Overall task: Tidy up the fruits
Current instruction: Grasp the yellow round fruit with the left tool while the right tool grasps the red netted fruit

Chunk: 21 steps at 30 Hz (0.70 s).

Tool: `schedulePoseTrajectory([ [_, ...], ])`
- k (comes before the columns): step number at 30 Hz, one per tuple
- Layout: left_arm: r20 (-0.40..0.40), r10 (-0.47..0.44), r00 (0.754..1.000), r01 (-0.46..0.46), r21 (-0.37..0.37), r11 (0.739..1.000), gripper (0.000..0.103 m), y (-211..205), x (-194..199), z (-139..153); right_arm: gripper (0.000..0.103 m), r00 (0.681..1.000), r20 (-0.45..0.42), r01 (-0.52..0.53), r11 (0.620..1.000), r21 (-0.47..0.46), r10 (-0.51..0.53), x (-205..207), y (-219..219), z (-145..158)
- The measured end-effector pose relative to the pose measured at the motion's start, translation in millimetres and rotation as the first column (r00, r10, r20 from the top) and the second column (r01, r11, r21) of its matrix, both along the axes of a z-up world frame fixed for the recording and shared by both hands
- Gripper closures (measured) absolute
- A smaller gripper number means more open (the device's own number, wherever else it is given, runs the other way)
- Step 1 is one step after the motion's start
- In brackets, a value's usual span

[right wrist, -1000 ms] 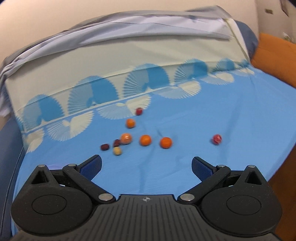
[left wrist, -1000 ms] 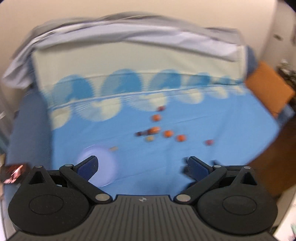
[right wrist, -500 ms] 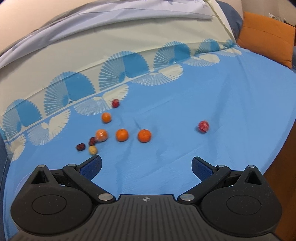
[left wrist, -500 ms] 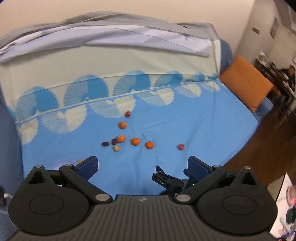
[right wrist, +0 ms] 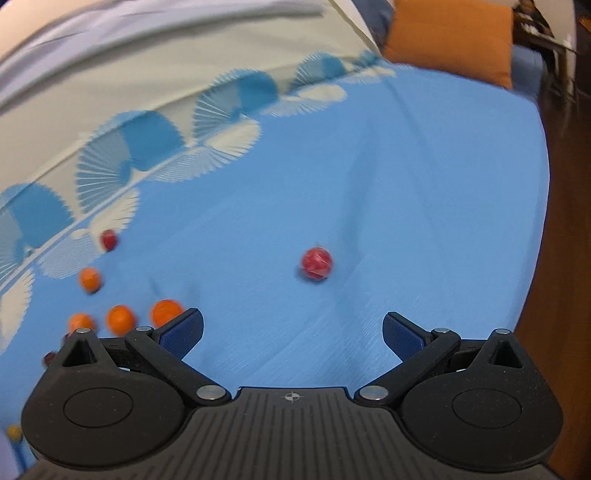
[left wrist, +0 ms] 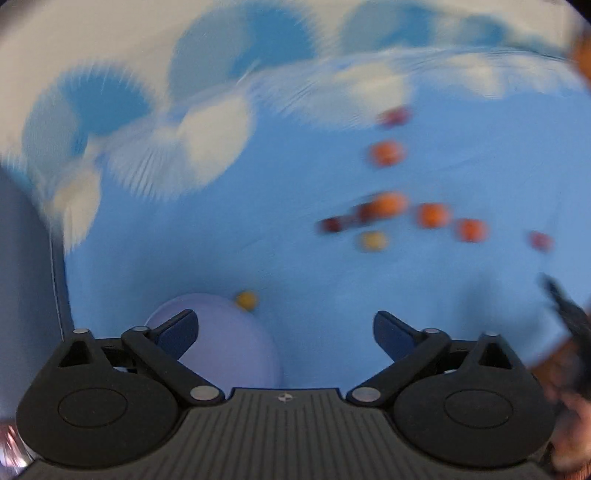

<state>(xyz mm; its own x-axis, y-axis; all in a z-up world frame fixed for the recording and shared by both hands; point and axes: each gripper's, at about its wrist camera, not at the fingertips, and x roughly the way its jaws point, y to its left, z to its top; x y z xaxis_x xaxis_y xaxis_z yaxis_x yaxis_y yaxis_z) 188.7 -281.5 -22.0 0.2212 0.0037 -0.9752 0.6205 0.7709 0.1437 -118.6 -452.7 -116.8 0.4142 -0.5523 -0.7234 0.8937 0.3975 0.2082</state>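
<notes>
On the bed, a blue sheet [right wrist: 369, 206] with a fan pattern carries the scattered fruits. From the right wrist view, the right gripper [right wrist: 291, 334] hangs over the sheet with its fingers spread wide and nothing between them. A red fruit [right wrist: 316, 263] lies alone ahead of it, roughly in line with the gap and well apart from the rest. Off to the left, three orange fruits [right wrist: 120, 317] sit in a loose row just beside the left finger [right wrist: 183, 332], with another orange one [right wrist: 90, 279] and a dark red one [right wrist: 109, 239] farther back. An orange cushion [right wrist: 448, 35] rests at the far corner of the bed.

The left wrist view is blurred. The left gripper [left wrist: 284, 332] also has its fingers wide apart and empty. A pale purple plate [left wrist: 229, 350] lies right beneath its left finger, and a small yellow fruit [left wrist: 246, 299] sits at the plate's far rim; whether it touches is unclear. The orange cluster [left wrist: 430, 215] lies farther off to the right.
</notes>
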Motion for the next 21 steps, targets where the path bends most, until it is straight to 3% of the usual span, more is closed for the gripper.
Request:
schedulePoseTrajectory([
  [2,-0.022,0.025,0.999,-0.024,0.061,0.998,0.004,-0.7,27.2,-36.1,0.0,1.0,-0.007,0.027,1.0,0.014,-0.027,6.1,-13.9,-13.7],
  [7,-0.062,-0.141,0.988,0.152,0.233,0.96,0.004,-14.1,42.6,-105.2,0.0,0.993,-0.03,0.113,0.993,0.042,-0.111,19.2,-42.4,-36.5],
  [11,-0.11,-0.177,0.978,0.201,0.276,0.94,0.004,-9.9,51.3,-139.9,0.0,0.99,-0.05,0.133,0.991,-0.02,-0.134,31.9,-58.1,-47.2],
  [15,-0.124,-0.185,0.975,0.215,0.309,0.926,0.004,-9.1,53.2,-155.7,0.001,0.991,-0.059,0.114,0.992,-0.049,-0.116,47.8,-74.4,-60.6],
  [17,-0.117,-0.199,0.973,0.228,0.334,0.915,0.004,-6.5,56.1,-160.3,0.001,0.993,-0.099,0.059,0.991,-0.119,-0.071,60.5,-74.7,-65.6],
  [18,-0.132,-0.194,0.972,0.228,0.336,0.914,0.006,-5.0,58.4,-162.4,0.001,0.992,-0.12,0.025,0.99,-0.139,-0.042,66.3,-75.0,-68.6],
  [20,-0.154,-0.186,0.97,0.228,0.33,0.916,0.02,-2.2,62.5,-162.5,0.002,0.989,-0.147,-0.004,0.991,-0.133,-0.016,73.3,-77.0,-74.6],
  [21,-0.14,-0.194,0.971,0.231,0.336,0.913,0.024,-2.1,63.3,-161.1,0.011,0.989,-0.149,0.002,0.991,-0.132,-0.022,73.4,-76.6,-76.3],
])
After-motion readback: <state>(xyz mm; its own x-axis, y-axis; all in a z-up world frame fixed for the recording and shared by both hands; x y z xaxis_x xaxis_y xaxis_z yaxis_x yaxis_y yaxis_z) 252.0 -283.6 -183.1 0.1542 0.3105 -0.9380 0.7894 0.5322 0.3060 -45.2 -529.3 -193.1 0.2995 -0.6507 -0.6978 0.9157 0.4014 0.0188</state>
